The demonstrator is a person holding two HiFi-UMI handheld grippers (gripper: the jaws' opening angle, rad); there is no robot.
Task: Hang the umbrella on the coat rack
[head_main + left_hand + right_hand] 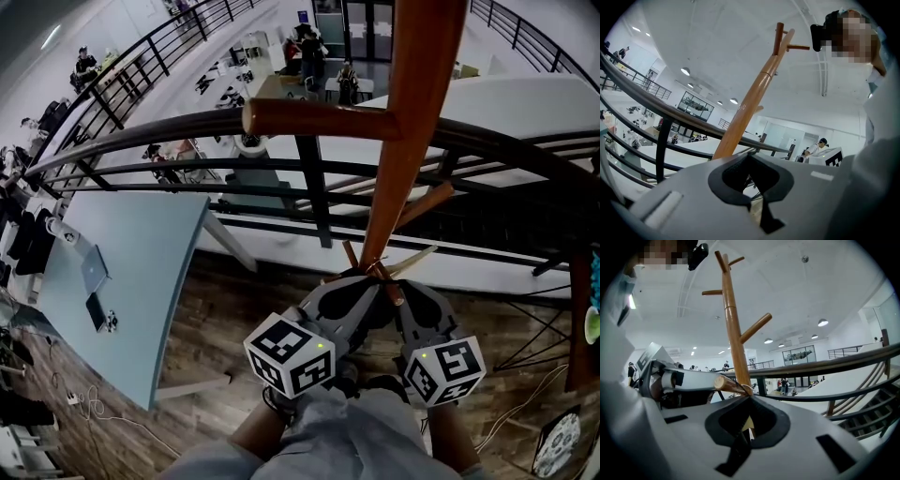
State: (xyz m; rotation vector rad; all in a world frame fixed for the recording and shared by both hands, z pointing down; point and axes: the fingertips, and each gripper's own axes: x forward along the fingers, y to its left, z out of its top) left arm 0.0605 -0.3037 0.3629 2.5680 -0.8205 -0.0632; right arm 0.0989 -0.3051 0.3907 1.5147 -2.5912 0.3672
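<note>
Head view — coat rack (412, 112) stands by the railing (141, 141) at the floor's edge. Left gripper (748, 157) and right gripper (750, 398) crowd its lower pole, both jaws pinched together, nothing identifiable between — probably steadying it. Umbrella: not visible in any view.

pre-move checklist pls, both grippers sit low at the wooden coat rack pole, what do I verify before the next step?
1. Umbrella located: cannot tell. No umbrella is recognisable in any view.
2. Left gripper free: ok. Jaws together, nothing seen between them.
3. Right gripper hold: cannot tell. Jaws together right at the end of a short light wooden rod with a thin ring; a pinch on it is not confirmed.
4. Free peg on the brown wooden coat rack: ok. The upper pegs are bare.
5. Gripper height: not ok. Both are low on the pole, well below those pegs.
6. Clearance: cannot tell. The black metal railing runs just behind the rack.
</note>
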